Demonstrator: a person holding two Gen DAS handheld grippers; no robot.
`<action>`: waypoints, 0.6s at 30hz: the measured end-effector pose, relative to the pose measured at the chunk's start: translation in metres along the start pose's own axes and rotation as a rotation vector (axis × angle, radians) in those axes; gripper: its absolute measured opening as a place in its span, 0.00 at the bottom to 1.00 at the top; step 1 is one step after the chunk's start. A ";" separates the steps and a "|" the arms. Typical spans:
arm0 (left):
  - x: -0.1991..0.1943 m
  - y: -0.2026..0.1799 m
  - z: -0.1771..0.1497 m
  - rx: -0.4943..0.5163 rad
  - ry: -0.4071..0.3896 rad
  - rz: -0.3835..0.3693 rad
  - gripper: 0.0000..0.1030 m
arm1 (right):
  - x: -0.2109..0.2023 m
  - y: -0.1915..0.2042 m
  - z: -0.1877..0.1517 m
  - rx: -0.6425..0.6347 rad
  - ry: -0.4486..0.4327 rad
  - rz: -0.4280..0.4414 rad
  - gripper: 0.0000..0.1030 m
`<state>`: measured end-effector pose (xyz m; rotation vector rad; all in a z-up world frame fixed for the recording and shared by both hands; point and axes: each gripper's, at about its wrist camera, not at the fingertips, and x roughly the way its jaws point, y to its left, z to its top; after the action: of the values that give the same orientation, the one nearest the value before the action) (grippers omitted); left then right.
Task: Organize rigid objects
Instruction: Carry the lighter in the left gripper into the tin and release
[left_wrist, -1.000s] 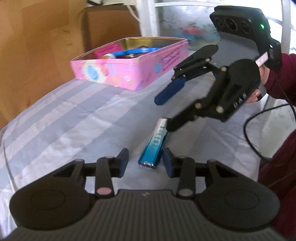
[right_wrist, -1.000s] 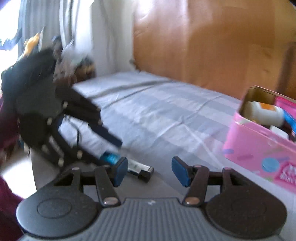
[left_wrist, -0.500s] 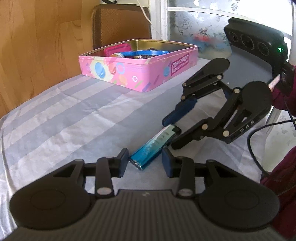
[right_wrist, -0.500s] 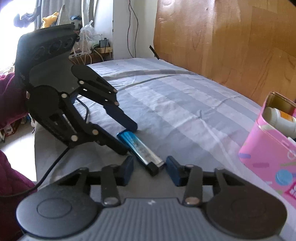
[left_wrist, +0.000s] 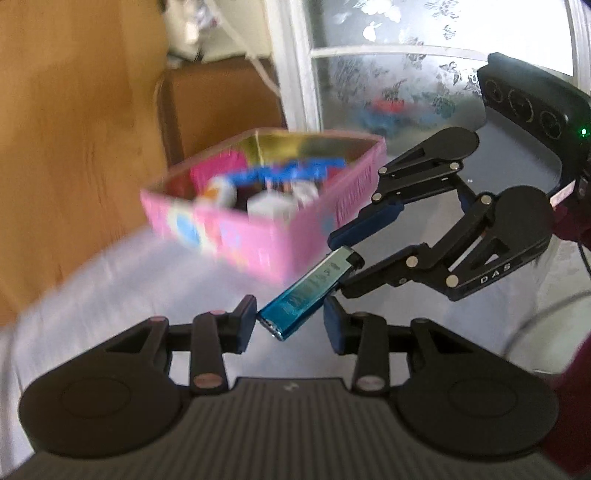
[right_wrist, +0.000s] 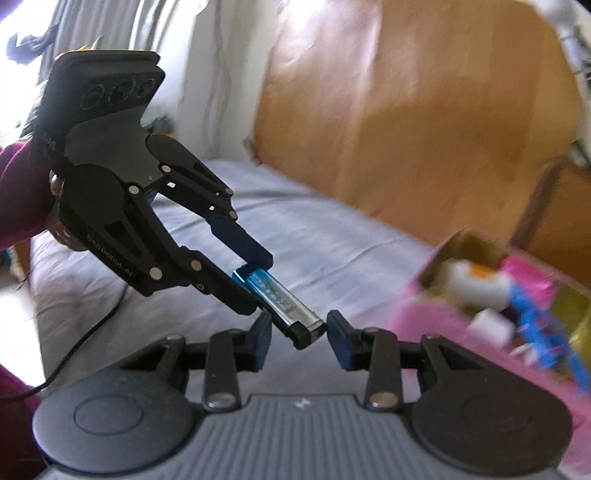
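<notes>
Two grippers meet at one blue lighter (left_wrist: 309, 291), which hangs in the air above the striped cloth (left_wrist: 110, 280) with one end at each. The left gripper (left_wrist: 290, 323) has the lighter's blue base end between its fingertips; in its own view the base looks closer to the left fingertip with a gap on the right, while the right wrist view shows both of its fingers (right_wrist: 251, 251) pressed against that end, so it seems to pinch the lighter there. The right gripper (right_wrist: 298, 330) has the black capped end between its fingertips, its jaws partly spread; from its own view a sliver of space shows on either side of the cap, and whether the pads truly press on it I cannot tell. Beyond the left gripper, ahead and slightly to its left, stands an open pink tin (left_wrist: 258, 243), blurred, holding a jumble of white, blue and pink things. From the right gripper the same tin lies off to its right, close by. A dark red sleeve (right_wrist: 18, 192) shows behind the left gripper.
</notes>
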<state>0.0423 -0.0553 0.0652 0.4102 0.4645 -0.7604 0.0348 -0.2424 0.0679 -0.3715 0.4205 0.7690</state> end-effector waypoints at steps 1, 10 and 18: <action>0.007 0.001 0.012 0.023 -0.009 0.005 0.41 | -0.003 -0.009 0.003 0.002 -0.013 -0.028 0.33; 0.105 0.005 0.086 0.068 0.019 -0.034 0.34 | -0.007 -0.096 0.003 0.045 -0.015 -0.235 0.28; 0.183 0.026 0.106 -0.072 0.162 0.110 0.24 | 0.034 -0.166 0.003 0.109 0.070 -0.416 0.05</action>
<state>0.2042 -0.1940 0.0590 0.4283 0.6147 -0.6046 0.1785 -0.3314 0.0819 -0.3682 0.4308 0.3277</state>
